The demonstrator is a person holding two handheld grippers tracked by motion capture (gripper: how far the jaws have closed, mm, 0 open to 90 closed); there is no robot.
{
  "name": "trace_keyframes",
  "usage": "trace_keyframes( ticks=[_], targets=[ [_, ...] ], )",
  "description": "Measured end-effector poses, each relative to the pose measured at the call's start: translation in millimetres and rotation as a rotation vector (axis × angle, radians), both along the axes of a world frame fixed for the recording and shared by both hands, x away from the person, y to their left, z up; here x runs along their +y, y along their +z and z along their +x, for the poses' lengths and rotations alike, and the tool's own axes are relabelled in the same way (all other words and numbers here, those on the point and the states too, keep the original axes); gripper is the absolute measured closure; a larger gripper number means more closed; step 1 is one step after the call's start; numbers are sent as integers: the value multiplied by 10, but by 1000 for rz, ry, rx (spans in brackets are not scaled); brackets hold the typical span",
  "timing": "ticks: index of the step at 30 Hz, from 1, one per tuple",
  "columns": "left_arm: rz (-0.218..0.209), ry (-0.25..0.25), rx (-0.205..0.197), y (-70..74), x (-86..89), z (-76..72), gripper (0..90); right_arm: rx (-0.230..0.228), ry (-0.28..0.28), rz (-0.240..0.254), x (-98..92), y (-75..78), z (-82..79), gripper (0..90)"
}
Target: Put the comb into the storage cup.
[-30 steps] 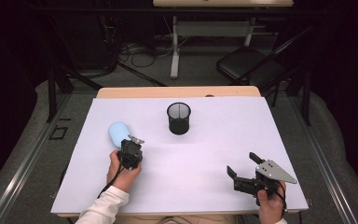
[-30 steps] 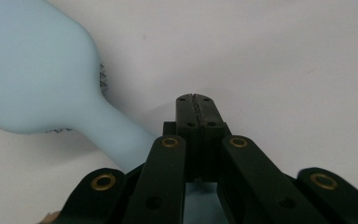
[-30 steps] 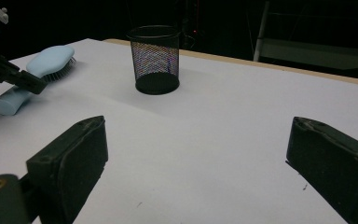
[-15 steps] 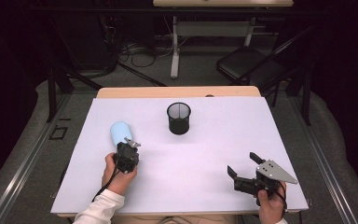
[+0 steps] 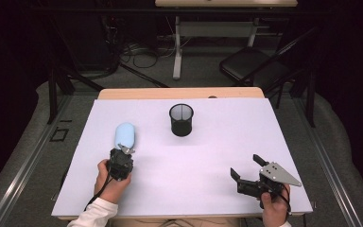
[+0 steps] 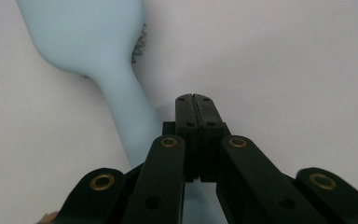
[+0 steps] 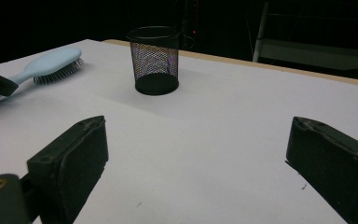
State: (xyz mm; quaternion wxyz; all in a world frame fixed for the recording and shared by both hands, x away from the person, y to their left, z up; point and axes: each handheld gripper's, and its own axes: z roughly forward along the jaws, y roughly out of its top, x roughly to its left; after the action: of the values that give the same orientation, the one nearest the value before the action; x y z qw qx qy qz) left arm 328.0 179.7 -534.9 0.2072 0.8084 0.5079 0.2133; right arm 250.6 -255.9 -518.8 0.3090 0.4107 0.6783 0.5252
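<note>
1. The left tongs point(image 5: 124, 152) are clenched jaw to jaw over the brush point(image 5: 125, 135) handle, gripping nothing; the handle runs beside and under them. Opening and closing blind could miss the handle or nudge it away.
2. The brush lies bristles down on the desk point(image 5: 217, 156), left of the cup point(image 5: 181, 119) and well apart from it. A grip near the handle's end may let the heavy head droop or twist.
3. The right tongs point(image 5: 246, 171) hover released near the desk's front right, far from both.
4. The light mesh cup could tip if the brush catches its rim.
</note>
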Motion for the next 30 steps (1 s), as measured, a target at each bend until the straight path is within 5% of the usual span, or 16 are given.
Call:
trace_keyframes(
  ticks=[30],
  targets=[
    [-6, 85, -3, -10, 464, -43, 900, 3, 5, -2, 11, 2, -5, 53]
  ],
)
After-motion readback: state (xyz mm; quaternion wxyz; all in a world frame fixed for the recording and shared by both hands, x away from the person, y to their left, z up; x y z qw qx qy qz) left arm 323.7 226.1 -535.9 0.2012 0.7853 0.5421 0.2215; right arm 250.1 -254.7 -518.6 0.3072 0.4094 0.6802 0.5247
